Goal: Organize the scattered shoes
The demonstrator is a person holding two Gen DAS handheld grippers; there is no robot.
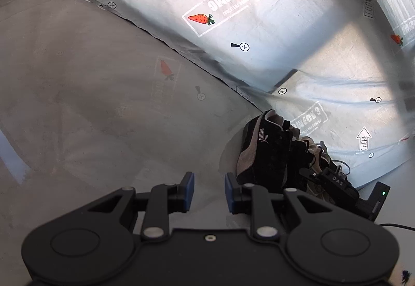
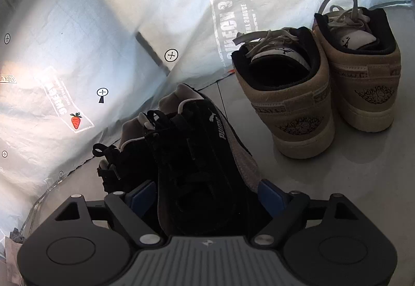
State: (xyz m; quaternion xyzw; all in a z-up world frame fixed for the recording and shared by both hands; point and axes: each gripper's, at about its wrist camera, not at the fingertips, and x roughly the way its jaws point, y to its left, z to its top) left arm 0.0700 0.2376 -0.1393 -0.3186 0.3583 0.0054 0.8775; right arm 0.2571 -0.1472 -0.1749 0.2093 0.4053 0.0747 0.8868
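Note:
My right gripper (image 2: 207, 197) is shut on a black Puma shoe (image 2: 202, 145) with a grey side stripe. Its blue pads (image 2: 271, 197) lie against both sides of the forefoot, and the toe is hidden under the gripper. The second black Puma shoe (image 2: 122, 166) sits just to its left, close to the sheet. A pair of tan high-top shoes (image 2: 290, 104) (image 2: 368, 73) stands side by side at the right, heels toward me. In the left wrist view the Puma shoe (image 1: 259, 153) lies just right of my left gripper (image 1: 208, 192), which is open a little with nothing between its pads.
A white plastic sheet (image 2: 103, 13) printed with carrots and target marks rises behind the shoes. The glossy grey floor (image 1: 77, 78) stretches out to the left of the left gripper. A thin black cable (image 1: 396, 226) runs across the floor at the right.

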